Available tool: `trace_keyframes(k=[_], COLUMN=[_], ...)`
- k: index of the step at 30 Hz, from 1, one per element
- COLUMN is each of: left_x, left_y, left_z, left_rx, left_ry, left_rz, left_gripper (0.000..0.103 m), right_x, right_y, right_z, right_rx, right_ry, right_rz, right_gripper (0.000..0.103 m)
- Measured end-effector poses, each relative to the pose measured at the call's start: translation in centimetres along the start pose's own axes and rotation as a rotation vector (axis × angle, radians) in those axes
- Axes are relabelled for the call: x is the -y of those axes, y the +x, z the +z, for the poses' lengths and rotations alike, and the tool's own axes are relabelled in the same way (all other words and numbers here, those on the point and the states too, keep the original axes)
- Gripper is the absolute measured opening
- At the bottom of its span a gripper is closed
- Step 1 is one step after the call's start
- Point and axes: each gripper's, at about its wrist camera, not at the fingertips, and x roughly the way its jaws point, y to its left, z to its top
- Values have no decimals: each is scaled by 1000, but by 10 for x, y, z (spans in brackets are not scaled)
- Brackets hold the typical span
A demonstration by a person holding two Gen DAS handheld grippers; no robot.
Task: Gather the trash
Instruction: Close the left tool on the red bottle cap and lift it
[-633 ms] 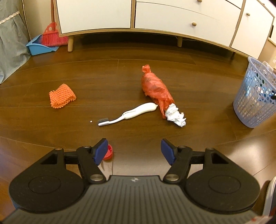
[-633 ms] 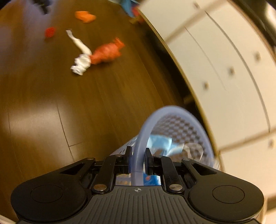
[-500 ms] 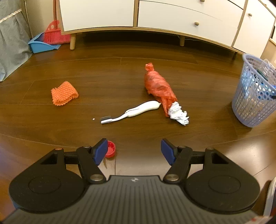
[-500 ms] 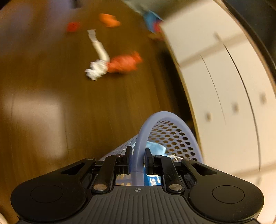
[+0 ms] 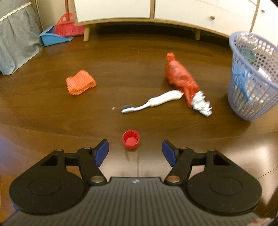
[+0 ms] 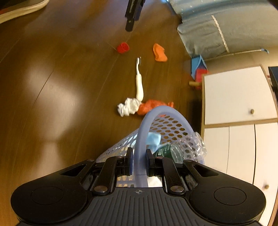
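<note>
My left gripper (image 5: 135, 150) is open and low over the wooden floor, with a red bottle cap (image 5: 130, 139) just ahead between its blue fingertips. Beyond lie a white toothbrush (image 5: 156, 102), an orange-red bag (image 5: 181, 79) with crumpled white paper (image 5: 202, 105) at its end, and an orange net (image 5: 80, 84). My right gripper (image 6: 138, 164) is shut on the rim of the lilac trash basket (image 6: 165, 125), which holds a crushed clear bottle (image 6: 182, 147) and blue scraps. The same basket (image 5: 252, 78) stands at the right in the left wrist view.
A white sideboard on wooden legs (image 5: 156, 12) runs along the back wall. A blue dustpan with a red brush (image 5: 59, 33) sits at its left end beside grey fabric (image 5: 15, 40). A shoe (image 6: 20, 8) shows at the top left of the right wrist view.
My left gripper has shifted left, so the red cap now lies centred between its fingers instead of behind the left one. The right gripper has swung with the basket still held.
</note>
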Motion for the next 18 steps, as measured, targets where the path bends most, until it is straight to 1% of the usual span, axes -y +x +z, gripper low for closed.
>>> trace_keyframes(k=[6,13,15,16,18], left_x=[-8,-3,0,1,5], left_y=[24,57,66,71,80], left_z=[-10,-1,2,3,5], left_rx=[-48,-57,-61,-66,-74], left_ry=[19,77,97,105,122], left_rz=[15,7,-1,-5,-7], left_gripper=[64,62,58,58,53], right_x=[4,10,10,10,11], right_y=[9,9,9,9,10], right_z=[11,15,16,16,16], right_rx=[10,8,5,4,1], right_ry=[-9,-46,-56,-59,-61], right_rz=[3,13,15,14,17], right_gripper=[10,10,10,10,10])
